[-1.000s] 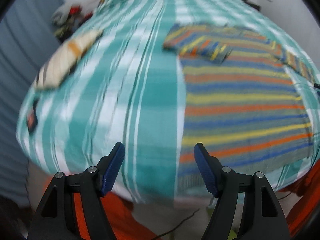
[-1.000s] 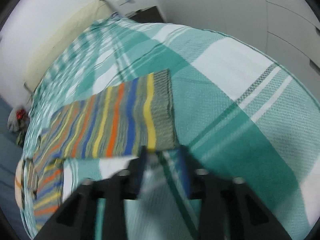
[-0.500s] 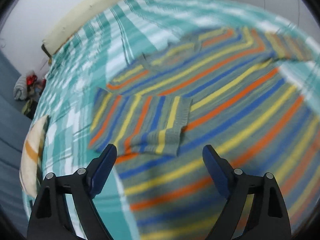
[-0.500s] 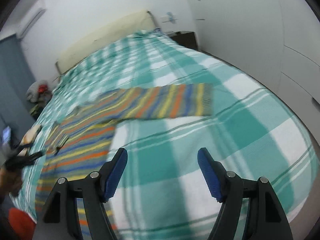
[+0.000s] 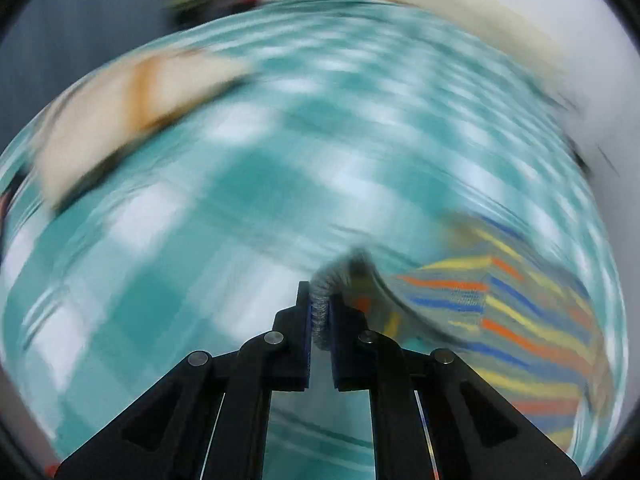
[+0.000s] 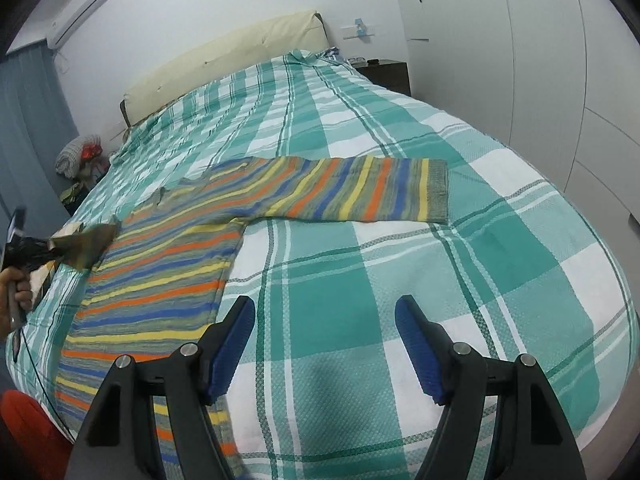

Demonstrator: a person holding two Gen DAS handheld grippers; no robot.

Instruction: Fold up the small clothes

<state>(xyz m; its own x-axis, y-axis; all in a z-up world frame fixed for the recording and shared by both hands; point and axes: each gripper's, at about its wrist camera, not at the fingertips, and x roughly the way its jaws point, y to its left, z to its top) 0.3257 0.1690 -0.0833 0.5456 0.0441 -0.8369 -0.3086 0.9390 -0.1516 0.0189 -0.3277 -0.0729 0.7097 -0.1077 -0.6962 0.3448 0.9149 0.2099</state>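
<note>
Now left gripper (image 5: 320,312) pinches sweater (image 5: 500,320) cuff; right gripper (image 6: 324,344) gapes.

Bed (image 6: 500,280): open checked cover lay ahead of right claw (image 6: 324,344) from 12 to 3 o'clock. Striped sweater (image 6: 168,280) occupied 9 to 11 o'clock. Obstacles: headboard (image 6: 224,60) far at 12; nightstand (image 6: 388,76) at 1.

My left gripper (image 5: 320,316) is clamped on the grey ribbed cuff (image 5: 322,300) of the striped sweater (image 5: 512,320), which trails off to my right over the teal checked bedspread (image 5: 240,208). Everything beyond is motion-blurred.
</note>
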